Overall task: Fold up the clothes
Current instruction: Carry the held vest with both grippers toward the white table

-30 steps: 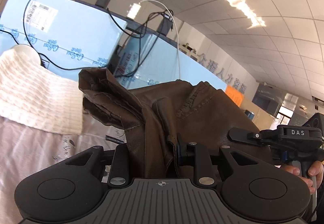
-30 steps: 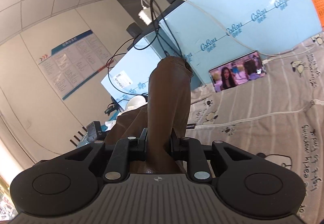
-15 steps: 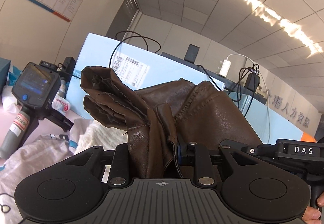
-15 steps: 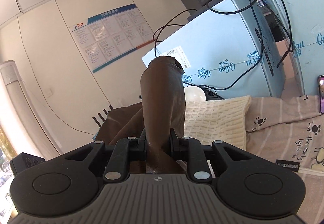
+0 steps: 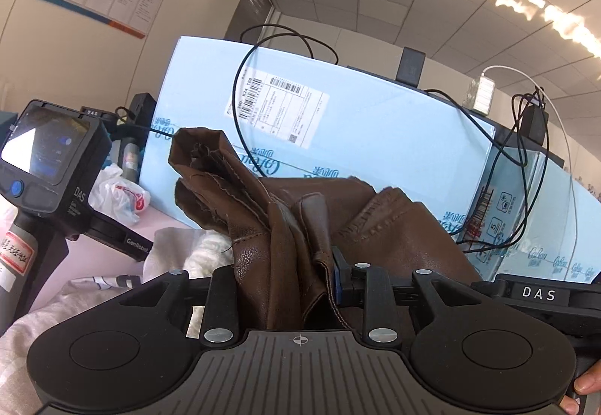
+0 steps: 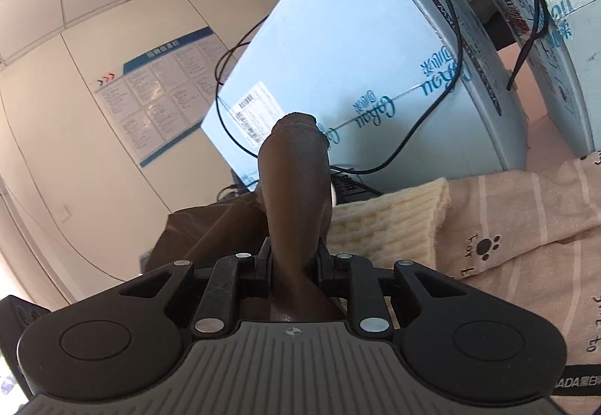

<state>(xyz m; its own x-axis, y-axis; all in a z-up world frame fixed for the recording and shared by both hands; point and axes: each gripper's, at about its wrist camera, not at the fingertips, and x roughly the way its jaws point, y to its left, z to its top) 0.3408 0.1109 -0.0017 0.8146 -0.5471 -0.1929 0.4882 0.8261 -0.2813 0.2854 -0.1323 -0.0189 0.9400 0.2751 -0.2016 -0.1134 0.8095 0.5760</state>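
- While we hold the brown leather garment (image 5: 394, 238) up in the air, it hangs between our two grippers, above the bed.
- Our left gripper (image 5: 296, 287) has a thick bunch of the leather between its fingers (image 5: 221, 298). Its jaws are opening a little right now, and the bunch looks loose on one side, with a small gap next to the blue pad.
- Our right gripper (image 6: 295, 264) is squeezed nearly closed on another fold of the same garment (image 6: 296, 182), and that fold sticks up like a tube past the fingertips.
- We think the leather is heavy and a bit stiff. It keeps its shape and does not flop like a shirt.
- We think it is smooth too, so it could slip out of a loose hold.
- We guess a good place to grab is a seam or a stitched edge (image 5: 379, 223), because it is thicker and less slippery there.
- Below us lie a cream knitted sweater (image 6: 394, 223) and a striped sheet (image 6: 526, 227) with paw prints.
- Behind them stand big blue boxes (image 5: 357, 137) with black cables (image 5: 240, 107) draped over them.
- Another handheld device (image 5: 49, 159) sits off to the left.
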